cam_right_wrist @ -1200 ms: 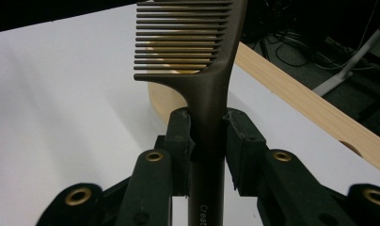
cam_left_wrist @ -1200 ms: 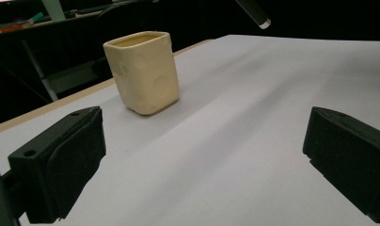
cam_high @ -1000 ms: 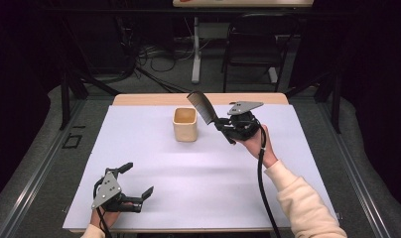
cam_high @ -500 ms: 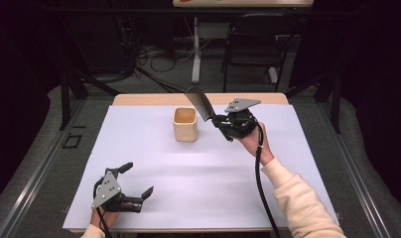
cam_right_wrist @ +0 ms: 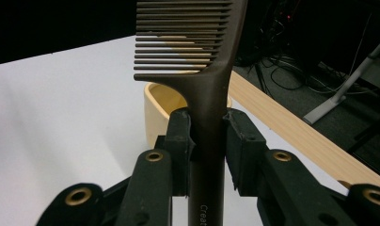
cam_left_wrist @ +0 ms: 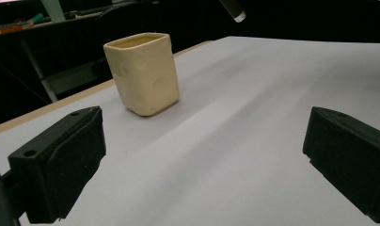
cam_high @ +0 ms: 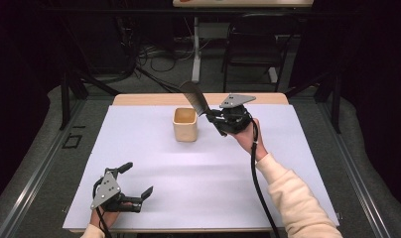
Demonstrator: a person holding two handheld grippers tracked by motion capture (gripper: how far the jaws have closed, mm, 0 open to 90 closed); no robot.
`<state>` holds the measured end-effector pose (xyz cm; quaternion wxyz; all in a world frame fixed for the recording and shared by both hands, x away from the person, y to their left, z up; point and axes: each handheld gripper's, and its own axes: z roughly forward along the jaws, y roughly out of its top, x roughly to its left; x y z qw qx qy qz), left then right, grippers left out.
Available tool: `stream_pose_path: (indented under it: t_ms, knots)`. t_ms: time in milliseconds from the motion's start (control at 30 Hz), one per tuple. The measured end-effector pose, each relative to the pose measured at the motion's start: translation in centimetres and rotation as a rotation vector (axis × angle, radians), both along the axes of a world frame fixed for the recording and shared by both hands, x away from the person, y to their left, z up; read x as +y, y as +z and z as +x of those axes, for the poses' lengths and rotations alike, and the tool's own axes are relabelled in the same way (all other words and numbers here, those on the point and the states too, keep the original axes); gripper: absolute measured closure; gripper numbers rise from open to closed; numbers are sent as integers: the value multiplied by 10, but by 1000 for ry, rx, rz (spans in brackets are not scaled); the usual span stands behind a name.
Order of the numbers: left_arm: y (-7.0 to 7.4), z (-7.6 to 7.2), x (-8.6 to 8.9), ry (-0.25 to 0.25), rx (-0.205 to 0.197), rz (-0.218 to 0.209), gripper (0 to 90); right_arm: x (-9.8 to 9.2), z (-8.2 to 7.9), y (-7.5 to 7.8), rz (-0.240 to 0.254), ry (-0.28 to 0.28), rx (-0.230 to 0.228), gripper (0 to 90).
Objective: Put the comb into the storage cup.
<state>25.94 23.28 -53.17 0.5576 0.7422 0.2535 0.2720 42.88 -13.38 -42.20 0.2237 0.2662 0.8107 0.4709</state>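
1. Your right gripper (cam_high: 214,115) is clenched on the handle of the dark brown plastic comb (cam_right_wrist: 197,56), pads pressing both flat sides.
2. The comb's long axis slants up and away from the jaws; in the high view its toothed end sits just above the far right rim of the cream, square-shouldered ceramic cup (cam_high: 185,124).
3. The cup stands upright on the white table cover (cam_high: 198,173), just to the left of the gripper, mouth open upward, so the handle end would, I judge, need to be tipped downward before it could go in.
4. Your left gripper (cam_high: 137,186) rests released near the front edge, well apart from the cup.
5. The cup's walls look smooth and faintly dimpled; the comb is rigid with fine, even teeth.
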Motion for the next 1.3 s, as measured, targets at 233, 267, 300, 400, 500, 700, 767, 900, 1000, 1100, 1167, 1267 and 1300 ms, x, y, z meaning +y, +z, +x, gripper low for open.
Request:
stream_pose_path:
  t_ms: [233,267,300,400,500,700,767,900,1000,1100,1167,1267,1300]
  knots:
    - [0,0,0,-2,-2,2,0,6,2,5,-3,14,-3,724]
    - [0,0,0,-2,-3,1,0,7,2,5,-4,15,-7,724]
    - [0,0,0,-2,-2,0,0,8,2,5,-2,17,-8,724]
    - [0,0,0,-2,-1,0,0,11,4,5,-3,18,-10,725]
    - [0,0,-1,-4,0,-1,0,13,6,5,-2,19,-7,724]
    - [0,0,0,-3,0,-1,0,17,8,8,3,23,-17,724]
    - [0,0,0,-3,-3,1,0,20,9,8,5,24,-18,724]
    - [1,0,0,-2,-4,-4,0,23,10,9,13,29,-24,724]
    - [0,0,0,-2,-5,-4,0,24,13,8,16,23,-21,725]
    - [0,0,1,-1,-6,-5,0,24,16,6,20,17,-20,725]
    - [0,0,0,0,-3,-4,0,25,18,5,18,12,-16,724]
    - [1,0,0,-2,-6,-1,0,25,20,5,21,5,-16,725]
    - [0,0,0,0,-4,-2,0,25,20,5,23,5,-18,725]
